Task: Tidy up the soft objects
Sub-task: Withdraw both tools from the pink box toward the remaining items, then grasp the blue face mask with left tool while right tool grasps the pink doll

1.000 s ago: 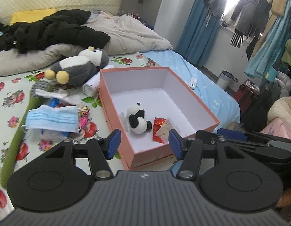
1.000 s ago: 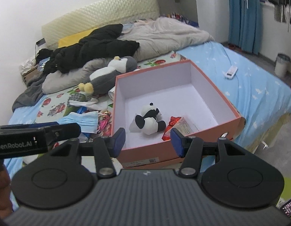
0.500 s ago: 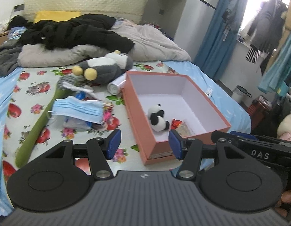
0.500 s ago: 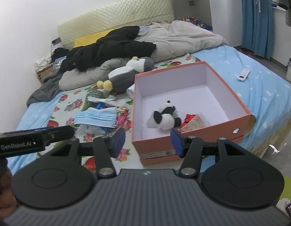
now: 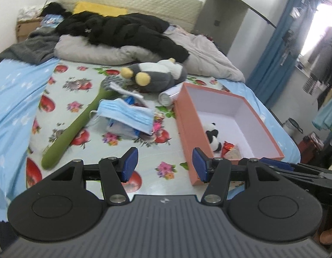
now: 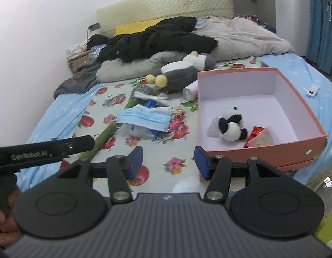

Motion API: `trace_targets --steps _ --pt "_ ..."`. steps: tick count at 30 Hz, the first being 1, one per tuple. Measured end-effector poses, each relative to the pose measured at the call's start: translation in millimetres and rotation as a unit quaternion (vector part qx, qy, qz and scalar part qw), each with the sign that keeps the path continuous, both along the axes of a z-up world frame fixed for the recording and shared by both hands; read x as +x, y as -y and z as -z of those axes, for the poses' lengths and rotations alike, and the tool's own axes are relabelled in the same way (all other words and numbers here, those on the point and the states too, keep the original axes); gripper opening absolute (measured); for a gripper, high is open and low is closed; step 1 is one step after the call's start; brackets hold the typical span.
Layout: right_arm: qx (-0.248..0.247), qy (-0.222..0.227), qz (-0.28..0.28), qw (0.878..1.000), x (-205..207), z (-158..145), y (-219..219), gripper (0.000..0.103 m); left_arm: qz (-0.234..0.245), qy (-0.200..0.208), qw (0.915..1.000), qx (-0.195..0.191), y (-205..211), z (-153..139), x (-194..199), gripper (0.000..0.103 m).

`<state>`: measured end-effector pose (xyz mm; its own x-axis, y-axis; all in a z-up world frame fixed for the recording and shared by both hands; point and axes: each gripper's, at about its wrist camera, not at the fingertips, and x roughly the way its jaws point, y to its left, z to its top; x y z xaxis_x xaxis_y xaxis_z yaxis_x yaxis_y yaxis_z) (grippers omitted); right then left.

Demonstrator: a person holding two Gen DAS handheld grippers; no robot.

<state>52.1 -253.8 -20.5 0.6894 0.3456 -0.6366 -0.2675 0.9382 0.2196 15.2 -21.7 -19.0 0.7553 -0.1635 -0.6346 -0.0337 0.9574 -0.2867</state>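
Both claws were just hanging over the near edge of the bed [image 5: 20, 99], empty. The left claw [image 5: 162, 164] had its blue pads spread wide with nothing between them, and the right claw [image 6: 168, 162] looked the same, gaping and holding nothing.

The pink box [image 6: 294, 99] sat on the right side of the bed with a little panda plush [image 6: 229, 124] lying inside near the front wall, and a red snack packet [image 6: 259, 136] just beside it. Left of the box was the pile: a blue face mask [image 5: 125, 116] on top of some packets, a long green plush [image 5: 71, 133] stretched toward the near edge, and a big grey penguin plush [image 5: 157, 75] farther back, close to the box's far corner.
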Motion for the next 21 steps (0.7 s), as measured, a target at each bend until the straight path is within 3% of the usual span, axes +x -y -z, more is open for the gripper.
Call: trace_targets --steps 10,21 --pt "-0.011 -0.019 -0.033 0.999 27 5 -38 0.056 -0.036 -0.027 0.9982 -0.040 -34 26 19 0.062" --pt "-0.004 -0.059 -0.014 0.998 106 27 -65 0.056 -0.041 -0.057 0.9948 -0.074 -63 62 93 0.062"
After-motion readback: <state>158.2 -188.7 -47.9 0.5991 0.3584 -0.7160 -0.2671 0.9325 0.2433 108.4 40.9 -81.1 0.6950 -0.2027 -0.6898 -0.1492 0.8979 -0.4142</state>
